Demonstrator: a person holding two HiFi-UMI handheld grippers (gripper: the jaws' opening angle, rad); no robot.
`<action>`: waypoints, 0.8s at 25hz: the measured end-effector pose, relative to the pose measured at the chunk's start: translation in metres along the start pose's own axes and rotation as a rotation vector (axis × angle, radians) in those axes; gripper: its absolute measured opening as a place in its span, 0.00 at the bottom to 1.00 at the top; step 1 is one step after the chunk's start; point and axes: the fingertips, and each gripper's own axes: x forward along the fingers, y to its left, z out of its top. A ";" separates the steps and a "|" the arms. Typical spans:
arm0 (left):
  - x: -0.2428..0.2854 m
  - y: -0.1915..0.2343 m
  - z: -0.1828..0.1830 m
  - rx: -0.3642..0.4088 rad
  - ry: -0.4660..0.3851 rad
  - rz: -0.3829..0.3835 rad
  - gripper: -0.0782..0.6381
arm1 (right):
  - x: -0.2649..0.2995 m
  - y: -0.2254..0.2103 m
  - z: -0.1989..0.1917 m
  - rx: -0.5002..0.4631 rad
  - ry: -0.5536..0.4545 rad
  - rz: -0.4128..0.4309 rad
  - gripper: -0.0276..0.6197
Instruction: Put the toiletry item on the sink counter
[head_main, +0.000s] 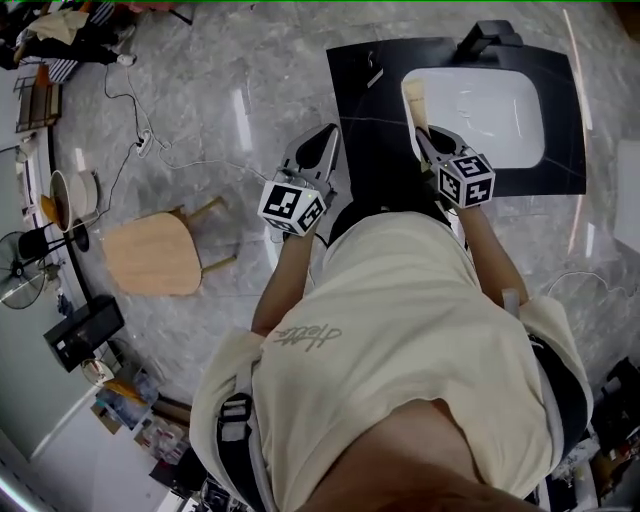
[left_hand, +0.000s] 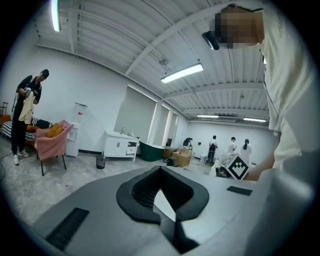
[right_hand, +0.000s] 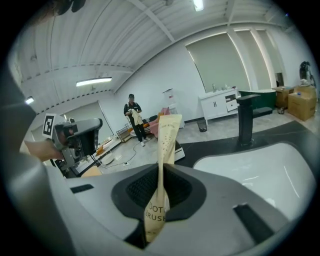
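Note:
The toiletry item is a flat cream paper toothbrush pack (right_hand: 163, 150). My right gripper (right_hand: 156, 220) is shut on its lower end, and the pack stands upright out of the jaws. From the head view the pack (head_main: 413, 100) hangs over the left edge of the white sink basin (head_main: 480, 115), which is set in a black counter (head_main: 360, 90). My right gripper (head_main: 421, 128) sits just at the counter's near edge. Left of the counter, over the floor, my left gripper (head_main: 324, 148) is raised. Its jaws (left_hand: 167, 217) are shut with nothing between them.
A black faucet (right_hand: 245, 120) stands at the far side of the basin (right_hand: 260, 170). A wooden stool (head_main: 155, 255) and a loose cable (head_main: 150, 140) are on the marble floor to the left. A person (right_hand: 132, 117) stands by a pink chair (left_hand: 52, 137) far off.

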 end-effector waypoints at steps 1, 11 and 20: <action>-0.001 0.004 0.001 -0.004 -0.005 -0.005 0.11 | 0.002 0.004 -0.004 0.004 0.017 0.001 0.08; -0.014 0.037 -0.011 -0.042 0.004 -0.048 0.11 | 0.046 0.004 -0.060 0.026 0.201 -0.068 0.08; -0.025 0.062 -0.032 -0.078 0.055 -0.047 0.11 | 0.079 -0.011 -0.084 0.019 0.291 -0.114 0.08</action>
